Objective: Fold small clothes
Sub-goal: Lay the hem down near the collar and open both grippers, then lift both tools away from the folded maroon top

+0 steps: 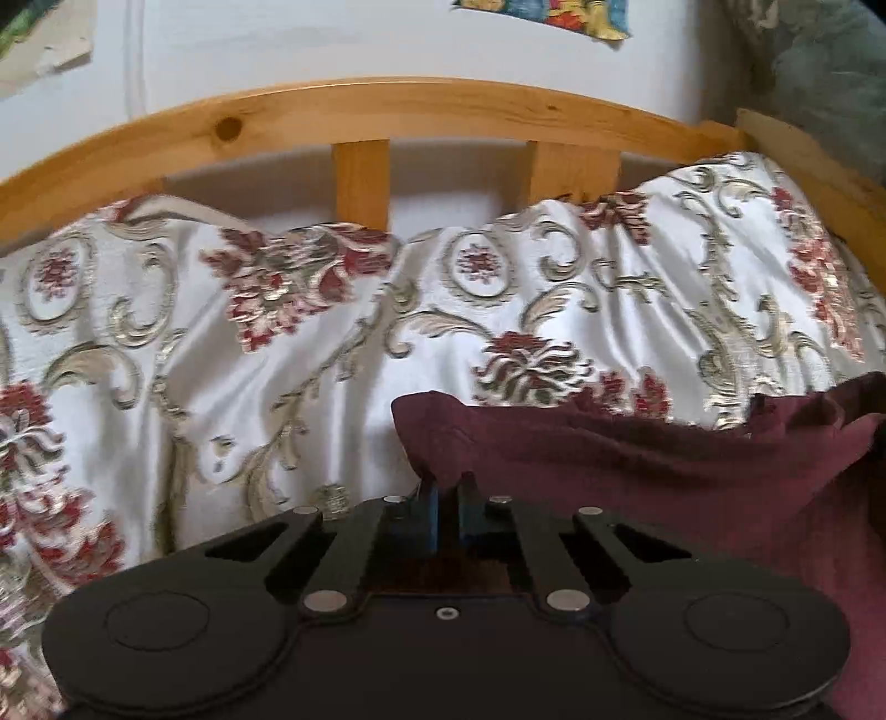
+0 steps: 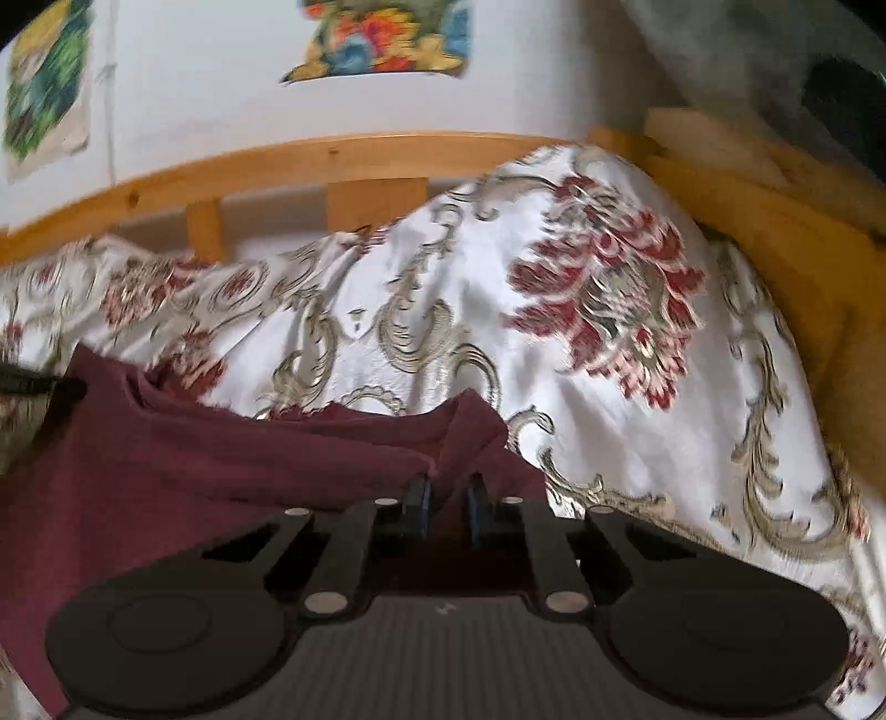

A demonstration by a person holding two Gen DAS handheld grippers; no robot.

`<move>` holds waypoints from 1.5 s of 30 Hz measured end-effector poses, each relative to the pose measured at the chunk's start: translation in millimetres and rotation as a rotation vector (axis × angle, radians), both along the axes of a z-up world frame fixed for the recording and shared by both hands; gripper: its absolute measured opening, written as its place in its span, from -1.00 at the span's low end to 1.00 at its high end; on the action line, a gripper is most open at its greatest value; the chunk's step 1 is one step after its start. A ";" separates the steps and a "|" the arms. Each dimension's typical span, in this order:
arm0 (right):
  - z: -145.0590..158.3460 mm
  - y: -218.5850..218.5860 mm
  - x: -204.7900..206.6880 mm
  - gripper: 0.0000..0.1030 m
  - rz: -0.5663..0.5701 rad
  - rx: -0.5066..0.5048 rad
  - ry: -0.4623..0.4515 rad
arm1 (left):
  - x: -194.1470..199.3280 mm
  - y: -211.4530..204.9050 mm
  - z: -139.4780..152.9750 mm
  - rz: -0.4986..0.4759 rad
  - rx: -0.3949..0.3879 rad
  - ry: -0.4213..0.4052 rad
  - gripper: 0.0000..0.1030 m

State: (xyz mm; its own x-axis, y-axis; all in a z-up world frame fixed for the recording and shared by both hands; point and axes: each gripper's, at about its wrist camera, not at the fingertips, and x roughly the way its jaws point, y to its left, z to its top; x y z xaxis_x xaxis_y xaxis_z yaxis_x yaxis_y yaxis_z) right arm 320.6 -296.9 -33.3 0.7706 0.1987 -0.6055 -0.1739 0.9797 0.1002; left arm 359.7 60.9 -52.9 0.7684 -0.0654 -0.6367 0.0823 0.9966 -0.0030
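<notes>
1 maroon garment (image 1: 637,471) lies on the bed, soft matte knit, rumpled; its long axis runs side to side between both grippers. Near part hidden under the gripper bodies; garment type hard to tell, both views blurred. Left gripper (image 1: 447,487) is clenched on the garment's left edge, fabric bunched between the blue pads. Right gripper (image 2: 448,490) is clamped on a raised fold at the right edge (image 2: 277,459). Underneath, a white satin bedspread (image 1: 221,360) with red and gold floral weave, creased. Beyond it a curved pine headboard (image 1: 360,111), wall pictures (image 2: 387,39) cut off at top.
</notes>
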 end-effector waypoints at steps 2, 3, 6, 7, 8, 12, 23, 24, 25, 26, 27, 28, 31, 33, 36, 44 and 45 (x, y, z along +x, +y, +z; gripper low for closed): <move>-3.0 -8.3 3.9 -0.72 -0.027 0.060 0.021 | -0.4 4.9 0.3 0.036 -0.030 0.019 -0.89; -4.6 -10.8 5.4 -0.72 -0.036 0.082 0.028 | 0.6 7.4 -0.4 0.041 -0.041 0.026 -0.89; -10.7 -16.6 8.4 -0.53 -0.058 0.155 0.051 | 5.4 8.5 -5.3 0.036 -0.040 0.031 -0.88; -11.8 -18.2 8.1 -0.31 -0.060 0.169 0.057 | 6.2 9.2 -7.1 0.036 -0.047 0.039 -0.86; -11.7 -19.6 7.2 -0.21 -0.069 0.164 0.061 | 6.7 10.0 -8.8 0.040 -0.057 0.050 -0.84; -7.3 -21.1 2.4 0.47 -0.103 0.136 0.073 | 5.7 17.6 -5.5 0.087 -0.106 0.067 -0.25; -17.2 11.3 5.2 0.86 -0.107 -0.179 -0.007 | -0.1 -3.7 2.0 0.056 0.033 0.005 0.78; -19.3 11.2 8.7 0.86 -0.113 -0.179 -0.021 | 2.3 -5.5 -2.7 0.064 0.065 0.018 0.78; -20.0 9.9 10.6 0.86 -0.121 -0.178 -0.037 | 3.9 -5.1 -6.3 0.074 0.083 0.028 0.78; -19.9 8.3 12.4 0.86 -0.134 -0.161 -0.053 | 5.2 -4.4 -9.9 0.091 0.097 0.044 0.78; -19.2 5.6 13.7 0.86 -0.147 -0.134 -0.067 | 5.0 -1.9 -12.4 0.102 0.096 0.055 0.78; -18.2 2.5 14.0 0.88 -0.162 -0.119 -0.078 | 4.5 1.2 -14.5 0.114 0.084 0.066 0.78; -14.5 -6.4 14.1 0.95 -0.256 -0.142 -0.103 | 0.8 10.6 -17.6 0.141 0.033 0.083 0.80; -10.4 -15.7 12.6 0.97 -0.324 -0.133 -0.116 | -5.9 16.4 -16.7 0.163 -0.016 0.080 0.88; -0.1 -30.0 2.1 1.00 -0.390 -0.043 -0.102 | -19.2 17.9 -10.4 0.166 -0.051 0.057 0.92; 40.6 6.4 -81.4 1.00 -0.253 0.023 -0.129 | -68.4 4.3 25.3 0.102 -0.027 -0.064 0.99; 43.9 11.0 -89.8 1.00 -0.240 0.026 -0.127 | -73.5 2.0 28.7 0.104 -0.033 -0.069 0.99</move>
State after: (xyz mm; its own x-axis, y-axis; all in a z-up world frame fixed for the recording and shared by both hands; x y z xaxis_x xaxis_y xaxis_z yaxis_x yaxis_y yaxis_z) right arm 230.8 -285.9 10.6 0.8671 0.0152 -0.4979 0.0504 0.9917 0.1181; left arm 286.1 62.9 -24.3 0.8143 -0.0035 -0.5805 -0.0199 0.9992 -0.0340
